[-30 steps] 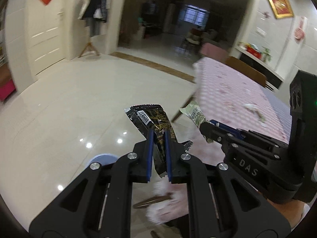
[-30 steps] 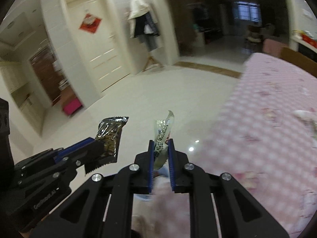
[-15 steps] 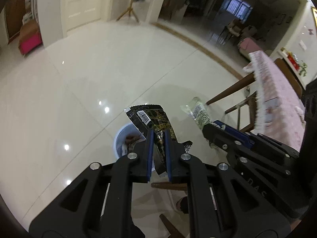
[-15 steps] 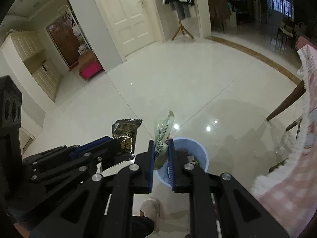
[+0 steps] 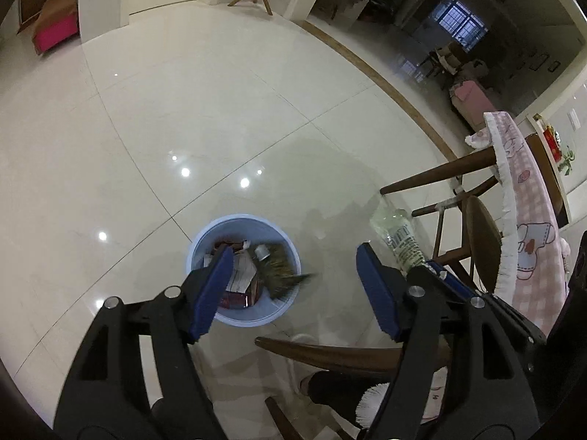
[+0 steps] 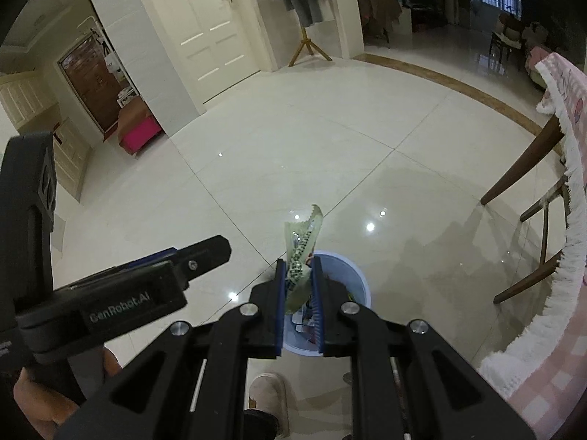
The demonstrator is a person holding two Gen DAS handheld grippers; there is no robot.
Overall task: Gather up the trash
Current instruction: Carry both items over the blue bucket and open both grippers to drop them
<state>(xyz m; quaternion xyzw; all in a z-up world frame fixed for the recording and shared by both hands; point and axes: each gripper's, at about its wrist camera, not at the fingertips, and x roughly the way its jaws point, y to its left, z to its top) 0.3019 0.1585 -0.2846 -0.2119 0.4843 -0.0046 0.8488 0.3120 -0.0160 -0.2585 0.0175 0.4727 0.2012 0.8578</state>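
A light blue trash bin stands on the tiled floor, holding several wrappers. My left gripper is open above it, and the dark wrapper it held is blurred at the bin's rim, falling in. My right gripper holds a pale green wrapper between jaws that stand slightly apart, above the bin. The green wrapper also shows in the left wrist view, at the right.
A table with a pink checked cloth and wooden legs stands at the right, with a wooden chair beside it. A slippered foot is just below the bin. A pink bench sits by the far wall.
My left gripper has opened and let go of the dark wrapper, which drops into the bin. Both grippers have tilted down and come closer above the bin.
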